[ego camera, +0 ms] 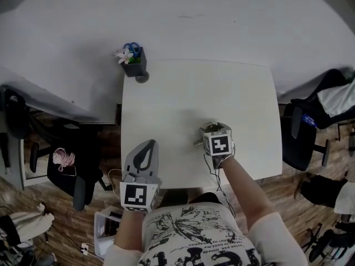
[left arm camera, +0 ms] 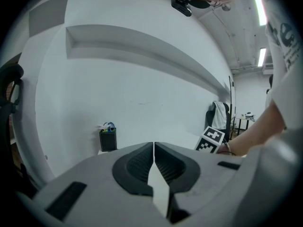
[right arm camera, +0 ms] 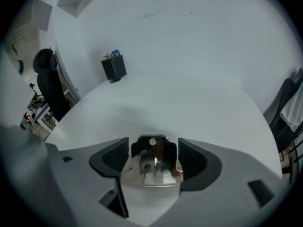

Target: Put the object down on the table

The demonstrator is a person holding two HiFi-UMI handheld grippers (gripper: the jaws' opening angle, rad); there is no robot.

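A small shiny metal object [right arm camera: 152, 164] with a dark hollow top stands on the white table [right arm camera: 189, 103], between the jaws of my right gripper [right arm camera: 153, 152]. The jaws stand wide, and a thin gap shows between each pad and the object's sides. In the head view only a bit of the object [ego camera: 206, 128] shows ahead of the right gripper [ego camera: 213, 129], near the table's front right part. My left gripper [left arm camera: 154, 150] is shut with nothing in it, and it hovers at the table's front left edge [ego camera: 147, 146].
A black pen holder [ego camera: 133, 64] with scissors and a white flower stands at the table's far left corner. Office chairs flank the table, on the left [ego camera: 72, 173] and on the right [ego camera: 302, 140]. A plain white wall lies beyond the table.
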